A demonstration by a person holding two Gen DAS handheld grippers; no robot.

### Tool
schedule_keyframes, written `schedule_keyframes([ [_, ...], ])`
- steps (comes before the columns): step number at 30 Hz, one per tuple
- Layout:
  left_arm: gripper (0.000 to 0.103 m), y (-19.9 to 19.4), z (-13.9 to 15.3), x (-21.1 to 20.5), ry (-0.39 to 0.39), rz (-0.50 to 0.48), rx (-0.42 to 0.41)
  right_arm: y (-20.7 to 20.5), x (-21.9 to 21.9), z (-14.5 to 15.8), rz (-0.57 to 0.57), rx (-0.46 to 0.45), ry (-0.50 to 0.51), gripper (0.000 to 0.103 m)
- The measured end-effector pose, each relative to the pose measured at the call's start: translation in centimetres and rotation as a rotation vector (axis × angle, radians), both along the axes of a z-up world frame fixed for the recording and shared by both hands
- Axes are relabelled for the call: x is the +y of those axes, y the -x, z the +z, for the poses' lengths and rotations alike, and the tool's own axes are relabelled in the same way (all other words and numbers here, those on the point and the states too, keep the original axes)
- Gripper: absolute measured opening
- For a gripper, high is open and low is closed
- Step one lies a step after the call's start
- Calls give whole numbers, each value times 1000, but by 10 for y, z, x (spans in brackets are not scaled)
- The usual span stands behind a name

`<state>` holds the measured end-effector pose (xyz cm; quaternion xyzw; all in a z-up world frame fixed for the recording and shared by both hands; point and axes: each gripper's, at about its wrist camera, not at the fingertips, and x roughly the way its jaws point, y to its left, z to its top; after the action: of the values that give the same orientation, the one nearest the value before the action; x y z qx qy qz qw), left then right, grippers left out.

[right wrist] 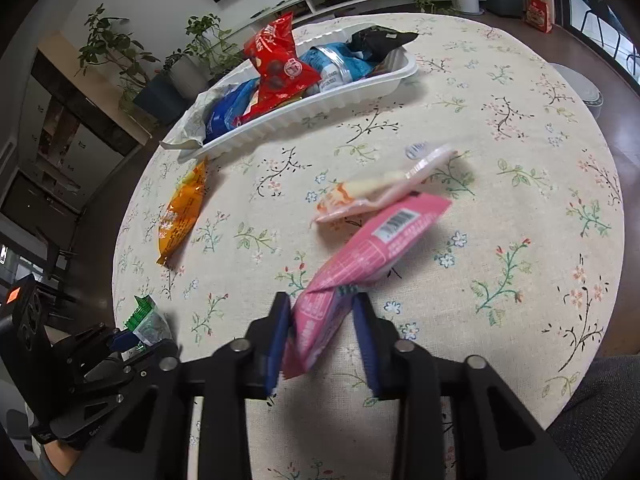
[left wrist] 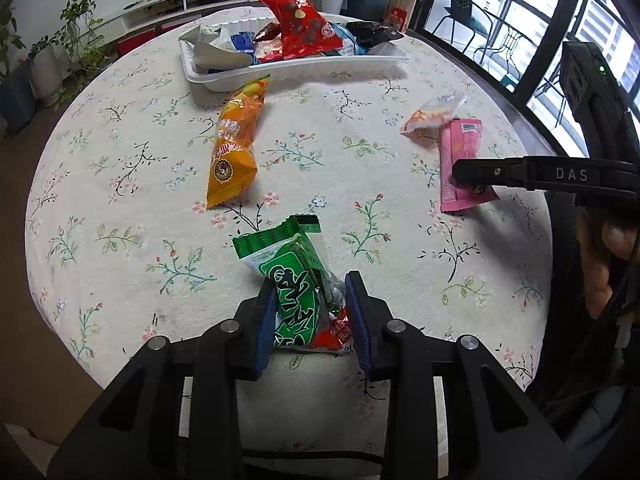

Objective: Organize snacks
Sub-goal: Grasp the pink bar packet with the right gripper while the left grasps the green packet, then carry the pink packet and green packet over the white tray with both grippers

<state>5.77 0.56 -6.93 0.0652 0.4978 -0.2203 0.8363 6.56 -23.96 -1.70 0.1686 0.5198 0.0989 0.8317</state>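
Note:
My left gripper (left wrist: 310, 300) is shut on a green snack packet (left wrist: 292, 280) near the table's front edge; the packet stands tilted between the blue pads. In the right wrist view that left gripper (right wrist: 120, 340) and the green packet (right wrist: 150, 320) sit at the lower left. My right gripper (right wrist: 322, 320) is shut on the near end of a pink packet (right wrist: 372, 248), which creases between the pads. An orange packet (left wrist: 234, 140) and a pale peach packet (right wrist: 384, 188) lie loose on the cloth. The white tray (left wrist: 288, 70) at the back holds several snacks, a red bag (left wrist: 300, 24) on top.
The round table wears a floral cloth (left wrist: 120, 160); its edge curves close on all sides. A hand (left wrist: 608, 248) grips the right tool at the far right. Potted plants (left wrist: 80, 32), a low shelf and tall windows stand beyond the table.

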Motion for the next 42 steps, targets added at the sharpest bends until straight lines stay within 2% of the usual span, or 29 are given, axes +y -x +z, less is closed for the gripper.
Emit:
schedule_keyframes([
  [2,30,0,0,0,4,3,0,2,-1,0,1,-6,-3,24],
  [8,29,2,2,3,38,12,5,15,-10,4,-3,-27,-29,22],
  [14,26,4,6,7,108,21,16,37,-15,24,24,-67,-64,22],
  [21,25,5,10,11,133,37,13,50,-22,40,32,-106,-101,22],
  [30,24,8,17,19,183,56,4,50,-25,42,28,-123,-99,22],
  [33,25,7,30,25,240,63,-11,47,-26,45,35,-139,-91,22],
  [37,25,-5,57,28,277,57,-49,36,-31,60,45,-179,-56,22],
  [42,25,-48,99,26,300,47,-112,7,-34,93,95,-265,64,22],
])
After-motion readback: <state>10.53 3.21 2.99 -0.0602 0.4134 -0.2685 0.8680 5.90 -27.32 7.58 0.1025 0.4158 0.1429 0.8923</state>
